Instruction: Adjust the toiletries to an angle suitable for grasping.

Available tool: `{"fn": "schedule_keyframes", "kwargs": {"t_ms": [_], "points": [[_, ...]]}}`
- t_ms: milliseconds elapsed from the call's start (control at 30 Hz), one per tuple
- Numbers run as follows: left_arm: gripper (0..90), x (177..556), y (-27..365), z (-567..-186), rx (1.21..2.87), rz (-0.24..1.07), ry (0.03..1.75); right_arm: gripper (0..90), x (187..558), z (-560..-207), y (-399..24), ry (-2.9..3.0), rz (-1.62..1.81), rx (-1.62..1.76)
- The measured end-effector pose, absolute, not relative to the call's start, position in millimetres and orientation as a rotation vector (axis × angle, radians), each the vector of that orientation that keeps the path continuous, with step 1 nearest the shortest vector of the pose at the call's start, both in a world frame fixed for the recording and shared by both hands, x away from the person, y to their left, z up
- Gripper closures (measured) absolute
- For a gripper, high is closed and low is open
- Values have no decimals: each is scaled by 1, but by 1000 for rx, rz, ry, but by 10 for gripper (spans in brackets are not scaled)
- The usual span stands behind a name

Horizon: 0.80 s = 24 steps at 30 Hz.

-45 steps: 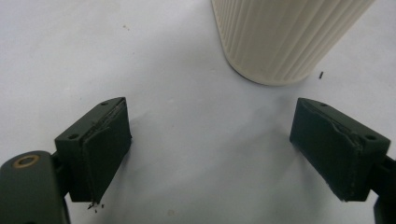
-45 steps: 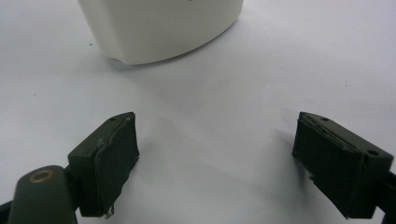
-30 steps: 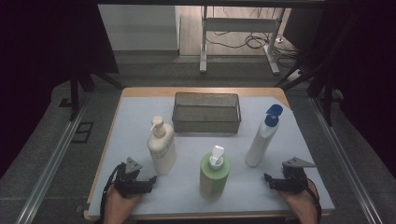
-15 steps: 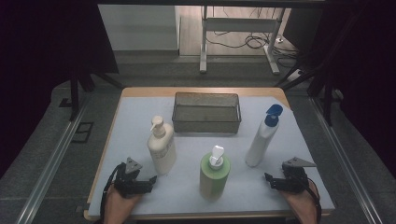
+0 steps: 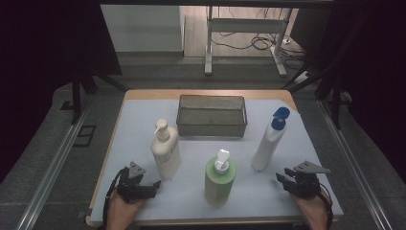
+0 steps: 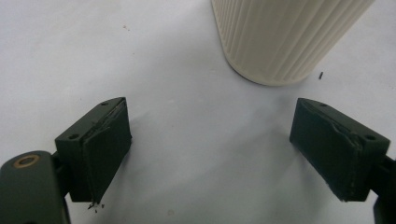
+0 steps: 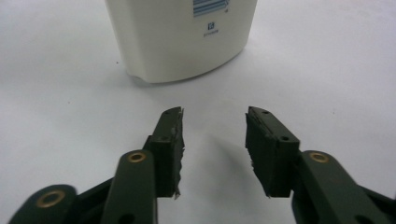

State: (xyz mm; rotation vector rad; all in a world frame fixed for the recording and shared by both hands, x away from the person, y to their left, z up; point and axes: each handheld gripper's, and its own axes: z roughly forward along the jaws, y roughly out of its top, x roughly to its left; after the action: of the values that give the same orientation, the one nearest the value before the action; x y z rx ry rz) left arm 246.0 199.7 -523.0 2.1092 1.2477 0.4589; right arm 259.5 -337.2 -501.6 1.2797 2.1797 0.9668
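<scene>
Three bottles stand on the pale mat: a cream pump bottle [image 5: 165, 153] at the left, a green pump bottle [image 5: 220, 177] in the front middle, and a white bottle with a blue cap [image 5: 268, 143] at the right. My left gripper [image 5: 154, 186] rests near the front edge, open wide, just short of the ribbed base of the cream bottle [image 6: 280, 37]. The left gripper [image 6: 210, 149] has only bare mat between its jaws. My right gripper [image 5: 280, 177] lies at the front right and points at the white bottle [image 7: 182, 37]. Its jaws [image 7: 214, 126] have just been closing, still apart with nothing between them.
A dark wire mesh basket [image 5: 212, 115] stands at the back middle of the table. The mat [image 5: 139, 120] covers a wooden tabletop. Metal rails run along the floor on both sides, and cables and a frame lie beyond the far edge.
The right gripper's jaws stand narrower than before. Both hands and all three bottles keep their places.
</scene>
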Motion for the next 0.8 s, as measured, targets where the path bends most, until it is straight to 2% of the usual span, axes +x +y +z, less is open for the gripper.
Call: {"fn": "schedule_keyframes", "kwargs": {"t_ms": [133, 233, 400, 433, 567, 800], "points": [[125, 246, 200, -523, 2109, 459, 1248, 622, 262, -501, -340, 2179, 986, 1287], [125, 246, 200, -523, 2108, 458, 1248, 718, 264, -495, -341, 2165, 1002, 1282], [125, 246, 200, -523, 2107, 458, 1249, 776, 270, -492, -341, 2173, 1012, 1286], [126, 246, 200, -523, 2106, 457, 1249, 823, 274, -492, -341, 2175, 1015, 1307], [127, 246, 200, -523, 2106, 457, 1249, 896, 281, -488, -342, 2161, 1027, 1326], [127, 246, 200, -523, 2106, 457, 1249, 897, 295, -483, -341, 2150, 1024, 1349]]}}
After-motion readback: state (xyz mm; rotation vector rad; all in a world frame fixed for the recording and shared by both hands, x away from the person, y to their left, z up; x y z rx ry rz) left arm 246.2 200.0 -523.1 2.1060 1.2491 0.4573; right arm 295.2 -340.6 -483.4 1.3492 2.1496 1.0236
